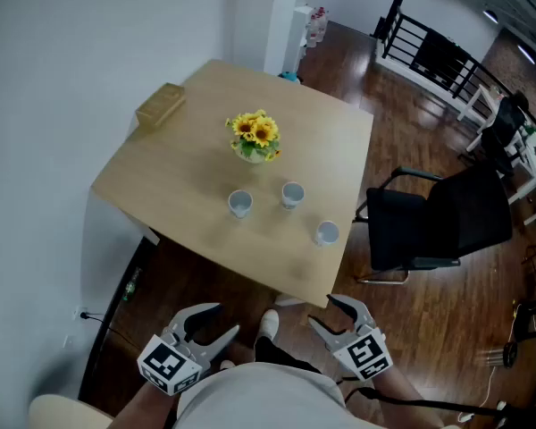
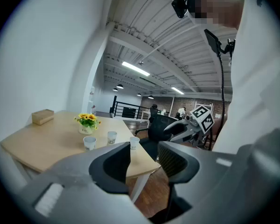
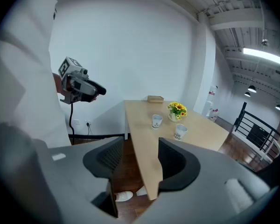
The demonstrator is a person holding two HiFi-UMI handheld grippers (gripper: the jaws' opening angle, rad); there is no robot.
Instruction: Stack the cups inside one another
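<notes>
Three white paper cups stand apart on the wooden table (image 1: 179,164): a left cup (image 1: 239,204), a middle cup (image 1: 292,194) and a right cup (image 1: 327,232) near the table's front edge. All are upright. My left gripper (image 1: 213,323) and right gripper (image 1: 335,312) hang low near my body, well short of the table, both open with nothing between the jaws. In the left gripper view the left gripper (image 2: 144,160) frames the three cups (image 2: 111,137) far off. In the right gripper view, two cups (image 3: 157,121) show beyond the right gripper (image 3: 141,161).
A vase of sunflowers (image 1: 255,138) stands behind the cups. A cardboard box (image 1: 160,105) lies at the table's far left corner. A black office chair (image 1: 442,217) sits to the right of the table. A white wall runs along the left.
</notes>
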